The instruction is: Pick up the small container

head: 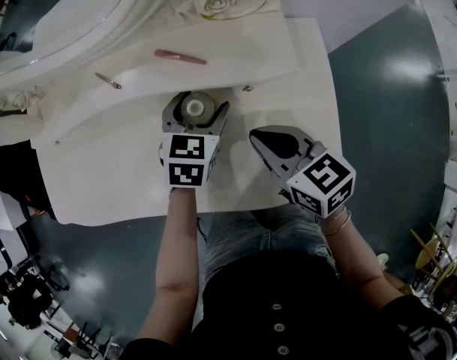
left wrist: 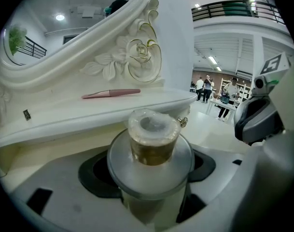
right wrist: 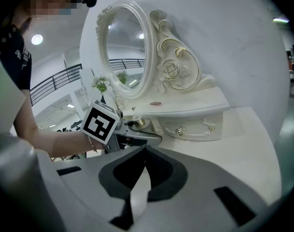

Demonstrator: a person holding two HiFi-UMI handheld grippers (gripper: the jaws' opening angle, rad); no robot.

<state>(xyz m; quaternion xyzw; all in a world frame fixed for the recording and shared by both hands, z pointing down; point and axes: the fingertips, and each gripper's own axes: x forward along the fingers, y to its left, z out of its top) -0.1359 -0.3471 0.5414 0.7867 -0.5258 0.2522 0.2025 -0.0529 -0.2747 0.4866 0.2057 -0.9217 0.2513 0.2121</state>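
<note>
The small container (head: 195,111) is a clear jar with amber contents under a round silvery collar and a pale top. My left gripper (head: 197,100) is shut on it, holding it just above the white table (head: 307,88) in front of the vanity shelf. In the left gripper view the small container (left wrist: 153,140) fills the middle, clamped between the dark pads (left wrist: 95,172) of the left gripper (left wrist: 150,173). My right gripper (head: 260,136) hovers to the right of it, shut with nothing in it. In its own view the right gripper (right wrist: 146,152) has its jaws meeting.
A white carved vanity with an oval mirror (right wrist: 125,52) stands at the table's back. On its shelf lie a pink stick (head: 180,57) and a thin metal clip (head: 108,81). A drawer with small knobs (right wrist: 180,130) sits below. Dark floor surrounds the table.
</note>
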